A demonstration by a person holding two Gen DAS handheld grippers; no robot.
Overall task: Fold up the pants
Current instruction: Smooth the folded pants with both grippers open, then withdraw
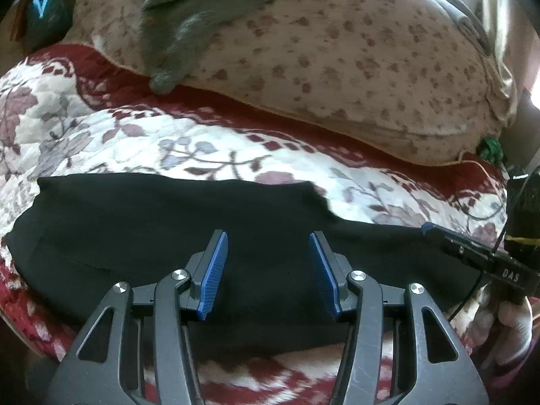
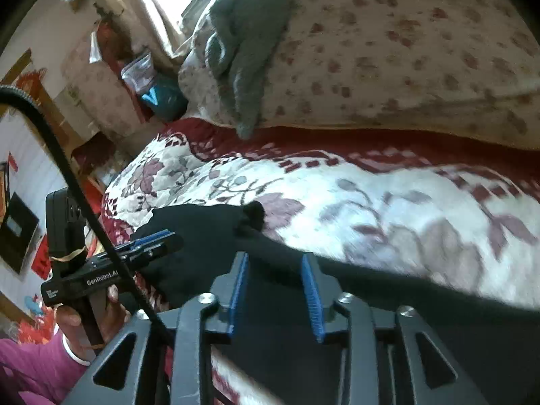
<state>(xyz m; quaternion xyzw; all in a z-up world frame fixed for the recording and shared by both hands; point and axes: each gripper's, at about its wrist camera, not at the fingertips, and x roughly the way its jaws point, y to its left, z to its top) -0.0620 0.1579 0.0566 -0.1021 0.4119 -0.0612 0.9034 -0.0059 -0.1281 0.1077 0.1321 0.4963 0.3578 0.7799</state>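
Note:
The black pants (image 1: 168, 236) lie flat on a floral bedspread (image 1: 101, 135), partly folded into a wide band. My left gripper (image 1: 268, 239) is open, hovering just above the middle of the pants with nothing between its blue pads. The right gripper shows at the right edge of the left wrist view (image 1: 430, 227), at the pants' right edge. In the right wrist view, my right gripper (image 2: 275, 260) is open over the pants (image 2: 202, 229), which run under it. The left gripper (image 2: 158, 238) shows at the left over the pants' far end.
A large beige floral pillow (image 1: 337, 50) with a grey knitted garment (image 1: 179, 33) on it lies behind the pants. A black cable (image 2: 84, 202) crosses the right wrist view. Clutter and a blue bag (image 2: 162, 98) stand beyond the bed's far corner.

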